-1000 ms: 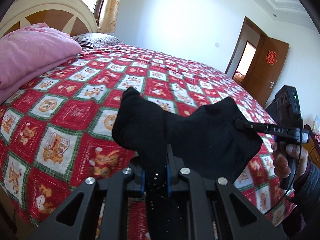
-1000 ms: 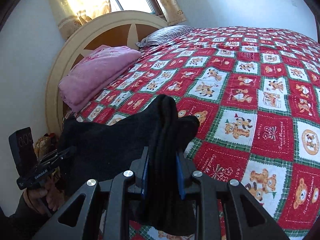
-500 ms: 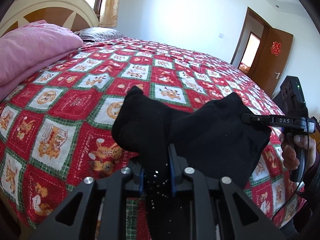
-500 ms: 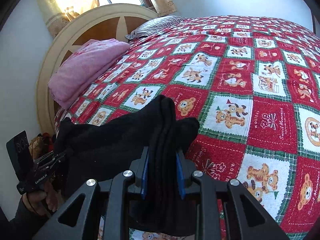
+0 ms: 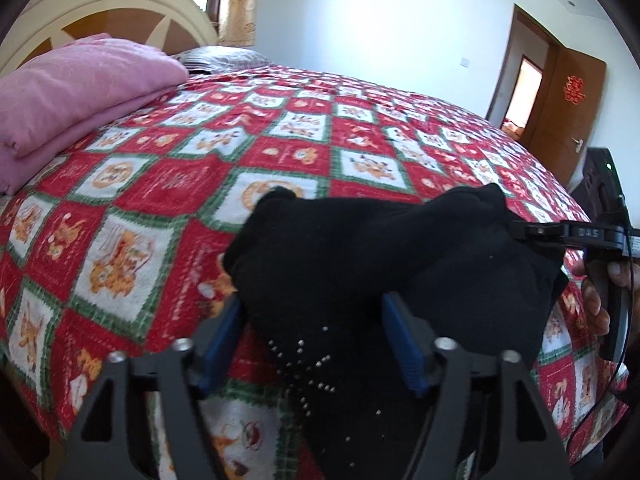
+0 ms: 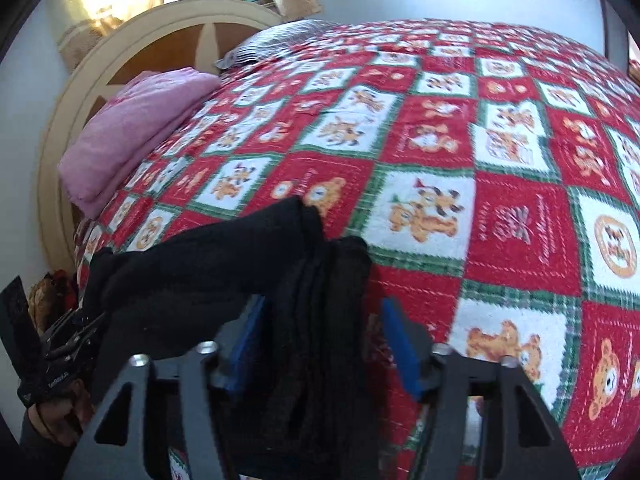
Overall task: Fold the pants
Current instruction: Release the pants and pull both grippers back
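- The black pants (image 5: 360, 264) lie bunched near the front edge of a bed covered by a red, white and green teddy-bear quilt (image 5: 304, 152); part of the cloth runs down toward the camera, possibly over the edge.
- The left gripper (image 5: 316, 332) has its blue pads spread wide, with cloth between them but not pinched.
- The right gripper (image 6: 320, 340) is likewise spread apart, a stacked fold of dark fabric standing loose between its pads (neither claw holds anything).
- Risk: with both grips released, the weight of the hanging part may drag the bundle off the bed.
- Risk: the layered fold looks thick and springy, so it may flop open.
- Risk: pulling either claw back may snag cloth on a pad.
- A folded pink blanket (image 5: 76, 92) sits well apart, by the headboard (image 6: 132, 52).
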`<state>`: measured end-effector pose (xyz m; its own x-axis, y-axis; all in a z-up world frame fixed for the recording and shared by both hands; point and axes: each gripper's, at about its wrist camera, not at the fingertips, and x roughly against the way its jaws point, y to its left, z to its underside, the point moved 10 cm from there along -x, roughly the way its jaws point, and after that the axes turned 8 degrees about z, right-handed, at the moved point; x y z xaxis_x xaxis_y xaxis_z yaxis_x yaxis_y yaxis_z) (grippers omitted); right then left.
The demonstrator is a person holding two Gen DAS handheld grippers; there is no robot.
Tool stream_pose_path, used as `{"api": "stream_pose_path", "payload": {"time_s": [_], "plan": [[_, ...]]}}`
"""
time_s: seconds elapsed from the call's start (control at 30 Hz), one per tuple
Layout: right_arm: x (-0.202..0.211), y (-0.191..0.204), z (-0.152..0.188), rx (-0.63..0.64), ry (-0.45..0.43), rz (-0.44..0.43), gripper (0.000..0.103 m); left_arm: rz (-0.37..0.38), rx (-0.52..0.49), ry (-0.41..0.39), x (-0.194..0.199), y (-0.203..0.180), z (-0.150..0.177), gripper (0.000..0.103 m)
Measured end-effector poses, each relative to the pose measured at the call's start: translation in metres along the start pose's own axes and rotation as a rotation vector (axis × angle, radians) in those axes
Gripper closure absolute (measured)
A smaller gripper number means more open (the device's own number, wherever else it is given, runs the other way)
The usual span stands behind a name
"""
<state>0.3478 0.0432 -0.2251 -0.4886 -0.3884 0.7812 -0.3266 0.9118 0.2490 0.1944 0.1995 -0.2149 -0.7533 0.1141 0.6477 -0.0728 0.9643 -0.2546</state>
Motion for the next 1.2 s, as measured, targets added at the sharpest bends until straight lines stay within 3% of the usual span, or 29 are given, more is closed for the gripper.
{"api": "stream_pose_path", "payload": {"time_s": [0.13,0.33,0.57,0.63,0.83,1.0,1.2], "plan": [[0.014,-0.01,0.003,-0.015,-0.029,0.029,0.036,-0.044,-0.028,0.028,0.007,0.001,0.006,0.016],[0.05,-0.018,0.012,0.033,-0.072,0.118,0.036,-0.073,-0.056,0.021,0.031,-0.008,0.007,0.016],[0.133,-0.027,0.044,0.084,-0.153,0.174,0.036,-0.022,-0.041,-0.092,0.079,-0.043,-0.013,0.011],[0.164,-0.031,0.055,0.073,-0.19,0.177,0.036,-0.005,-0.039,-0.126,0.093,-0.056,-0.022,0.005],[0.233,-0.034,0.074,0.056,-0.278,0.191,0.036,0.056,-0.054,-0.222,0.131,-0.097,-0.044,0.002],[0.27,-0.028,0.076,0.06,-0.368,0.189,0.035,0.066,-0.075,-0.269,0.152,-0.115,-0.052,0.001],[0.283,-0.02,0.078,0.091,-0.414,0.197,0.035,0.058,-0.1,-0.293,0.158,-0.122,-0.053,0.0]]}}
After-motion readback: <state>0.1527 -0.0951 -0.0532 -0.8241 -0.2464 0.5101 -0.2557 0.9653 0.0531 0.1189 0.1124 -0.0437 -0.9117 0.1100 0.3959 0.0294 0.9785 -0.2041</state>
